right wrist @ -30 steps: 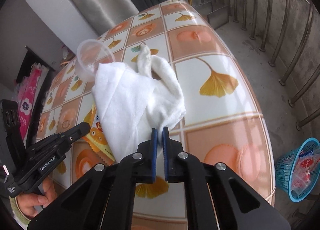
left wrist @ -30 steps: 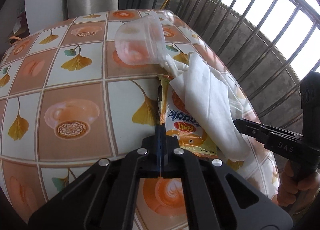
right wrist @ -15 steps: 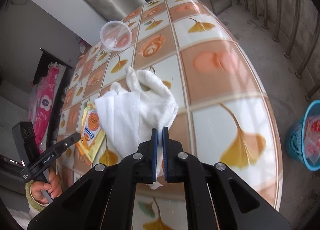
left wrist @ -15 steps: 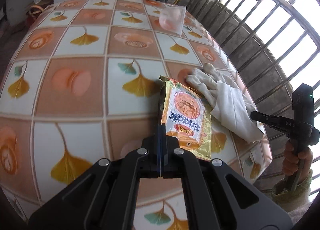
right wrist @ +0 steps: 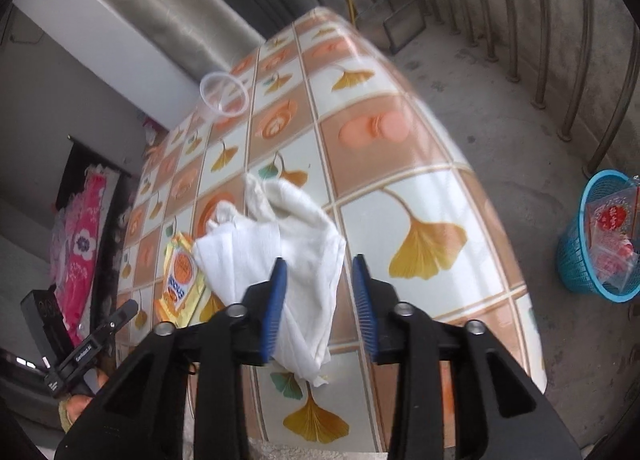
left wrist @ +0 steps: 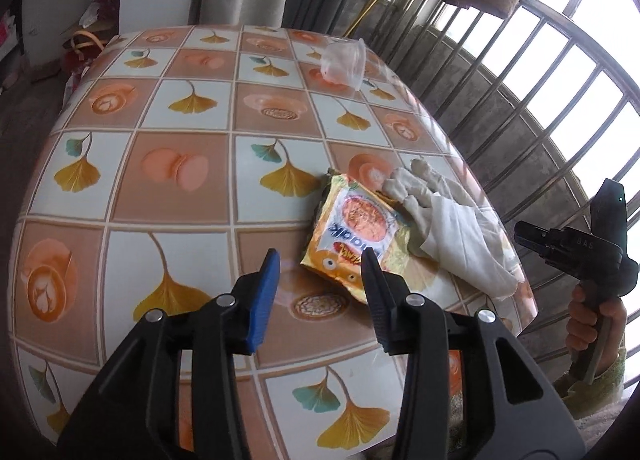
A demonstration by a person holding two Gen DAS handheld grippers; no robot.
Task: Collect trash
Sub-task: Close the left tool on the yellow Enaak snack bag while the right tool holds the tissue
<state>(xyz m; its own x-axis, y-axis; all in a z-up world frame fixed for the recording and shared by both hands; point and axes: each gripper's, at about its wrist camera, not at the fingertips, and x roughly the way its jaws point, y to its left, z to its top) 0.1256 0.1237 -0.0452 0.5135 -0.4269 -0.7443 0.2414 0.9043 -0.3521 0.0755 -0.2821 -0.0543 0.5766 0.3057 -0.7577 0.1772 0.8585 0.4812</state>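
Snack wrapper [left wrist: 352, 236], orange and yellow, lies flat on the worktop [left wrist: 192, 196] near its railing-side edge; the white cloth [left wrist: 452, 228] overlaps its right side. Clear plastic cup [left wrist: 344, 64] sits well apart at the far end.

Left tongs [left wrist: 320, 264] spread, jaws have just been opening, nothing pinched; the wrapper's near corner sits just past the right finger. Right tongs [right wrist: 320, 264] also spread, jaws just been opening; the cloth [right wrist: 280, 248] lies loose between the pads, not pressed, its lower end hanging over the worktop [right wrist: 420, 188] edge.

Only the right wrist view shows the blue basket [right wrist: 600, 236] on the floor, off the worktop's right side, with clear bags and red bits inside, cut by the frame edge. There the wrapper [right wrist: 180, 272] is half hidden under the cloth and the cup [right wrist: 224, 94] shows its open rim. Only the left wrist view shows the wrapper's full face, lettering upside down, hard to read.

Open worktop to the left of the wrapper. Railing [left wrist: 540, 108] close behind the cloth side.

A hand [left wrist: 592, 320] holds the right tool's grip at the frame edge.
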